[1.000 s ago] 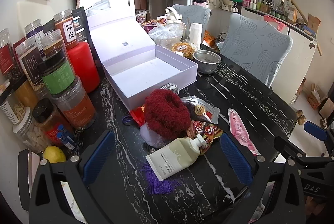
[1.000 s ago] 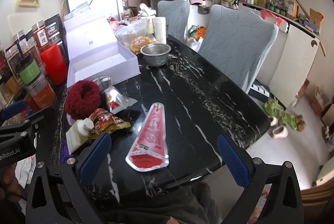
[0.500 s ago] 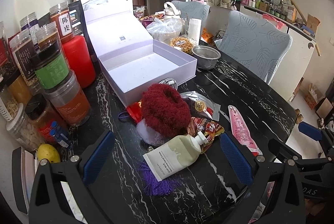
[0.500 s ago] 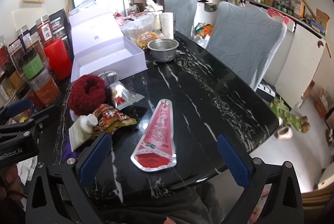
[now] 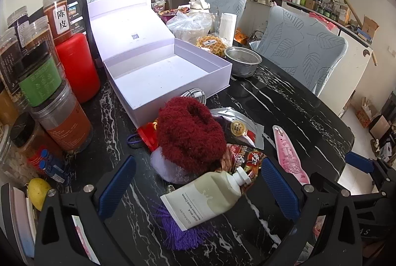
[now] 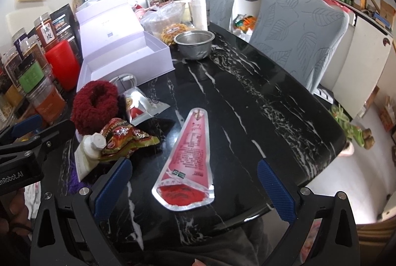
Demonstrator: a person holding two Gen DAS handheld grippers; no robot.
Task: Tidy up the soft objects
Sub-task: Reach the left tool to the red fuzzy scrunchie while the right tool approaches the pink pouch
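Note:
A dark red fuzzy knit hat [image 5: 191,133] lies on a heap on the black marble table [image 5: 284,102], in front of an open white box [image 5: 163,75]. Against it lie a cream tube [image 5: 210,199], a red snack packet [image 5: 243,158], a silver pouch [image 5: 241,126], a purple tassel [image 5: 178,233] and a pale fluffy item [image 5: 164,165]. My left gripper [image 5: 198,189] is open, just short of the tube. My right gripper [image 6: 193,189] is open over the wide end of a pink pouch [image 6: 189,162]. The hat [image 6: 95,106] and the box [image 6: 123,58] also show in the right wrist view.
Jars [image 5: 42,82] and a red canister [image 5: 78,67] line the table's left side. A metal bowl [image 5: 242,61], food bags and a paper roll [image 5: 227,27] stand behind the box. Two grey-covered chairs [image 6: 307,40] stand along the table's right side.
Both grippers have moved a little forward toward the table items. The objects have not moved and both grippers stay open.

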